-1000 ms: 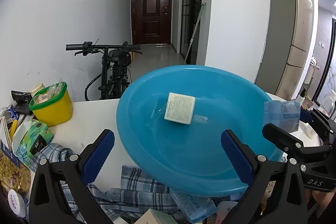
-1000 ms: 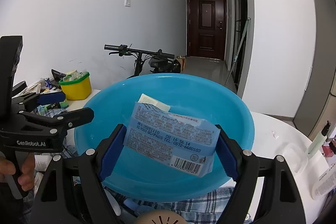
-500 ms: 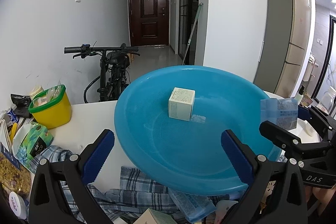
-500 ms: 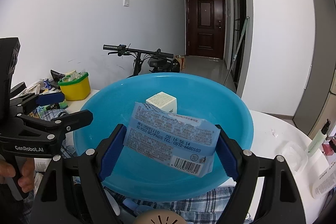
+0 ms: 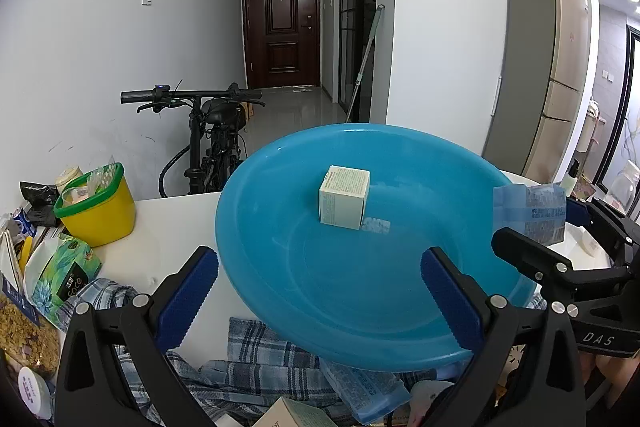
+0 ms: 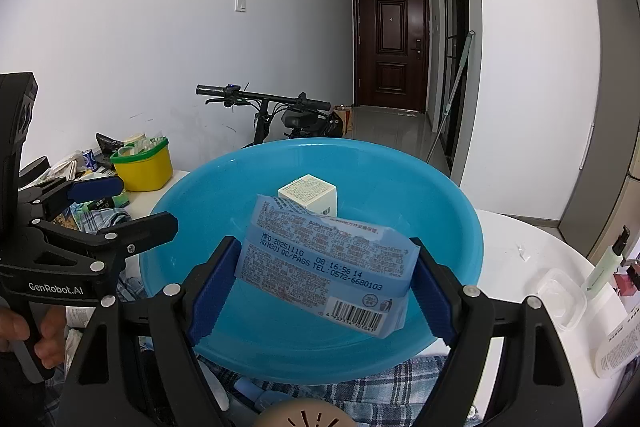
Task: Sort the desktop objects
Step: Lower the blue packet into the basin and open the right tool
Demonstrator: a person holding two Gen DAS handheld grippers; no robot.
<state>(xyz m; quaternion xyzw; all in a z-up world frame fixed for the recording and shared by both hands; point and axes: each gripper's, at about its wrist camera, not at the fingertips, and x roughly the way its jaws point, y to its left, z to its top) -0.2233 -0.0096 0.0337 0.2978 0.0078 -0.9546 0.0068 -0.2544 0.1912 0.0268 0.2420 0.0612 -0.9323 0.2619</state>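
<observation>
A large blue basin (image 5: 400, 307) (image 6: 452, 211) sits on the white table, resting partly on a plaid cloth (image 5: 256, 367). A small white carton (image 5: 344, 197) (image 6: 308, 194) stands upright inside the basin. My left gripper (image 5: 318, 291) is open and empty over the basin's near rim. My right gripper (image 6: 324, 291) is shut on a blue wet-wipes pack (image 6: 324, 271) and holds it above the basin's near edge; the pack also shows in the left wrist view (image 5: 528, 213).
A yellow tub with a green rim (image 5: 96, 205) (image 6: 144, 163) stands at the left with snack packets (image 5: 60, 275). A clear lidded box (image 6: 560, 297) and a pale green bottle (image 6: 604, 261) stand at the right. A bicycle (image 5: 212, 139) stands behind the table.
The white carton has tumbled in the basin from lying flat to standing upright. The right gripper still holds the pack, nearly unmoved. The left gripper stays open.
</observation>
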